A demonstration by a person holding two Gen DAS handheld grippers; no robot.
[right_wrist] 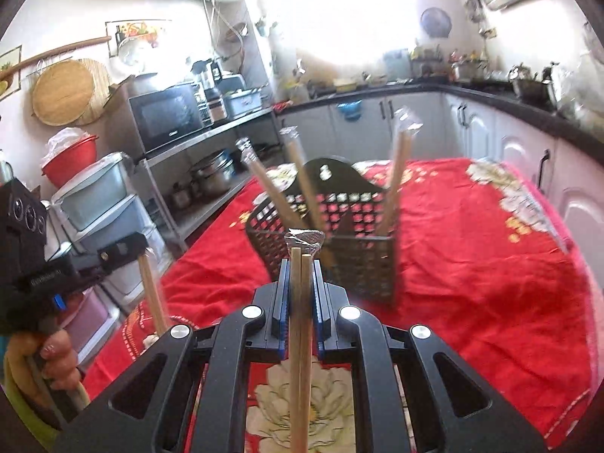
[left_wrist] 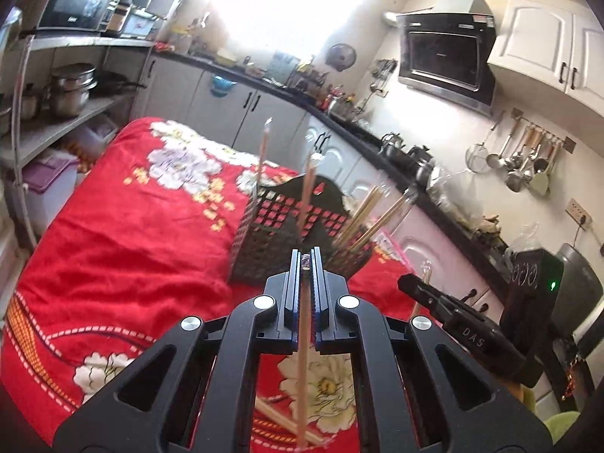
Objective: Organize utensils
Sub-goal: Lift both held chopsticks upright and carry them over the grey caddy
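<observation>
Chopsticks are the business on this red flowered blanket (left_wrist: 124, 226). The left tongs (left_wrist: 306, 260) are closed on a wrapped pair of chopsticks (left_wrist: 304, 358), which runs back between the pads and out past the tips. Just ahead of those tips stands a black lattice basket (left_wrist: 271, 234), with several more wrapped chopsticks (left_wrist: 307, 196) standing upright or leaning in it. To the right of the left tongs, the right tongs (left_wrist: 426, 287) show as a black tool with a chopstick end at the tip.

From the right wrist, the right tongs (right_wrist: 301, 264) are clamped on their own pair of chopsticks (right_wrist: 300, 339), the two wooden sticks side by side between the pads, their clear wrapper bunched just past the tips. The basket (right_wrist: 358, 260) sits directly ahead, close to the tips, with three wrapped pairs (right_wrist: 396, 181) leaning in it. Far to the left, the left tongs (right_wrist: 124, 251) hold a stick, gripped by a hand (right_wrist: 56, 355).
</observation>
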